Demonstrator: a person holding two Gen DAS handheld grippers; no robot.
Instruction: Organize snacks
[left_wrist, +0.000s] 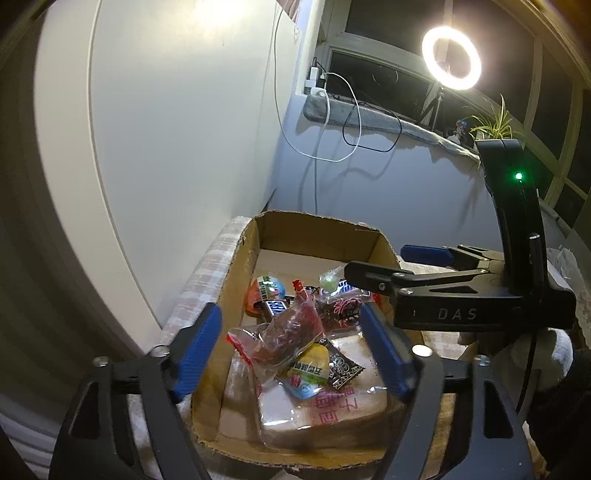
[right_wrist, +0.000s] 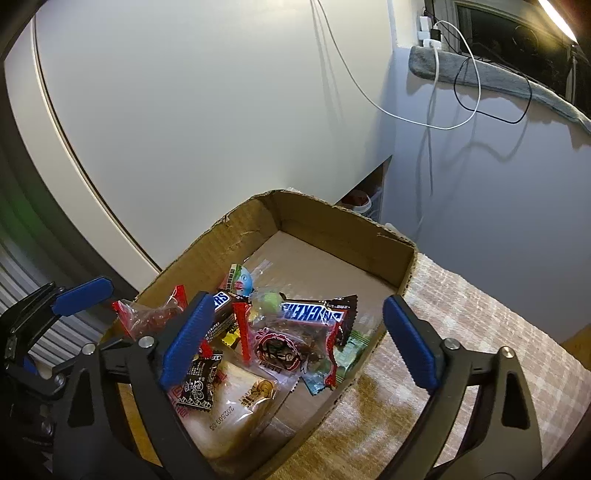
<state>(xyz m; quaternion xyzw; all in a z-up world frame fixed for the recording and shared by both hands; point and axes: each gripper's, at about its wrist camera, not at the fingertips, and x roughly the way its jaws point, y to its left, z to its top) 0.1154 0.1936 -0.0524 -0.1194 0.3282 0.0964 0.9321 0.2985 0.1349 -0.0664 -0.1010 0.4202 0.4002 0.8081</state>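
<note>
An open cardboard box (left_wrist: 317, 229) (right_wrist: 332, 221) holds a pile of snacks: a bagged bread (left_wrist: 332, 410) (right_wrist: 240, 402), a clear red-edged bag (left_wrist: 291, 332), a Snickers bar (right_wrist: 314, 312) and several small candies. My left gripper (left_wrist: 291, 347) hangs open just above the clear bag, holding nothing. My right gripper (right_wrist: 299, 339) is open and empty over the box's near right side. It shows in the left wrist view (left_wrist: 388, 266) at the box's right wall.
The box sits on a checked cloth (right_wrist: 461, 332). A white curved panel (left_wrist: 166, 147) stands to the left. White and black cables (left_wrist: 343, 122) hang from a window sill. A ring light (left_wrist: 451, 58) and a plant (left_wrist: 495, 122) stand at the back right.
</note>
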